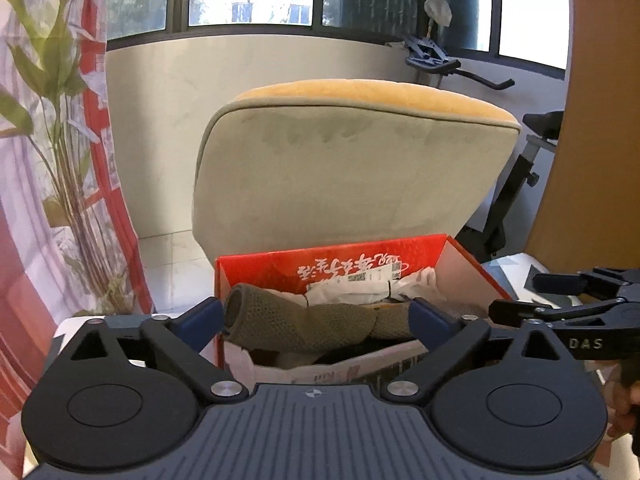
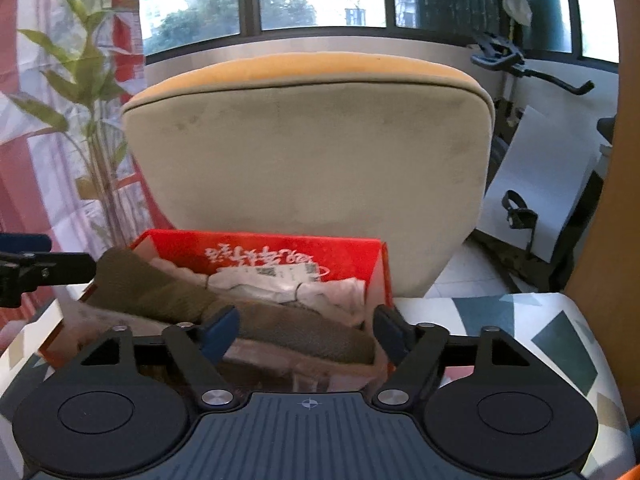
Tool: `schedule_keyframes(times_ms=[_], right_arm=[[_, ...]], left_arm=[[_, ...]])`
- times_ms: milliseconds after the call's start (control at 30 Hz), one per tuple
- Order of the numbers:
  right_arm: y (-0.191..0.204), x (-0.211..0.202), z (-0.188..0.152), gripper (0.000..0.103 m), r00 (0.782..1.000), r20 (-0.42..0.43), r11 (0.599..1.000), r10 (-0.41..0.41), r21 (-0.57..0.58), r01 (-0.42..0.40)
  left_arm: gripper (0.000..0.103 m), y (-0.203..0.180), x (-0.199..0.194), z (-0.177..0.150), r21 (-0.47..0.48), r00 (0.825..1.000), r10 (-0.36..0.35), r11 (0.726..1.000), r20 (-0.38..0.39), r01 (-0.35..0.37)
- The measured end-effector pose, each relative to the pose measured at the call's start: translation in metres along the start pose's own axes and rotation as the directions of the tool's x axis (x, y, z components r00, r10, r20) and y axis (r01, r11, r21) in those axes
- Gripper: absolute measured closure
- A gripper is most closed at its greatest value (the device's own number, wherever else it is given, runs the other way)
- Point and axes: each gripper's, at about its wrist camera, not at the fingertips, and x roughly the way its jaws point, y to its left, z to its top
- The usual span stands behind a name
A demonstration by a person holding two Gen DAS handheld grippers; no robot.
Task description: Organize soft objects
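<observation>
A red cardboard box (image 1: 360,258) (image 2: 280,248) stands on a table with a patterned cloth. In it lie an olive knitted sock or sleeve (image 1: 304,326) (image 2: 168,292), white crumpled cloth (image 1: 360,290) (image 2: 304,290) and darker items underneath. My left gripper (image 1: 316,316) is open, its blue fingertips on either side of the olive knit just above the box. My right gripper (image 2: 306,330) is open over the box's right half, with the olive knit between its fingertips. Each gripper shows at the edge of the other's view.
A beige chair back with an orange cushion (image 1: 352,168) (image 2: 308,160) stands right behind the box. A plant (image 1: 68,160) and red-white curtain are at the left. An exercise bike (image 2: 532,208) and a white board are at the right. The patterned tablecloth (image 2: 520,332) extends right.
</observation>
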Motion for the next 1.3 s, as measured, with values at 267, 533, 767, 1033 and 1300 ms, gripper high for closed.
schedule_keyframes(times_ms=[267, 533, 767, 1033, 1300], right_arm=[[0.006, -0.028, -0.007, 0.001, 1.0, 0.002, 1.0, 0.02, 0.023, -0.021], [0.015, -0.066, -0.014, 0.0, 1.0, 0.009, 1.0, 0.021, 0.016, -0.021], [0.018, -0.106, -0.019, 0.0, 0.999, 0.044, 0.999, 0.03, 0.043, -0.032], [0.025, -0.165, -0.022, 0.0, 0.997, 0.07, 0.998, 0.019, 0.066, -0.024], [0.039, -0.236, -0.029, 0.0, 0.994, 0.109, 0.999, -0.021, 0.044, 0.016]], left_arm=[[0.0, -0.009, -0.03, -0.014, 0.016, 0.995, 0.097, 0.995, 0.01, -0.097], [0.0, -0.014, -0.072, -0.026, -0.063, 0.991, 0.127, 0.99, 0.034, -0.125], [0.0, -0.018, -0.107, -0.027, -0.113, 0.986, 0.153, 0.983, 0.07, -0.144], [0.0, -0.024, -0.162, -0.031, -0.191, 0.981, 0.152, 0.973, 0.124, -0.126], [0.0, -0.044, -0.221, -0.04, -0.126, 0.975, 0.158, 0.982, 0.154, -0.14]])
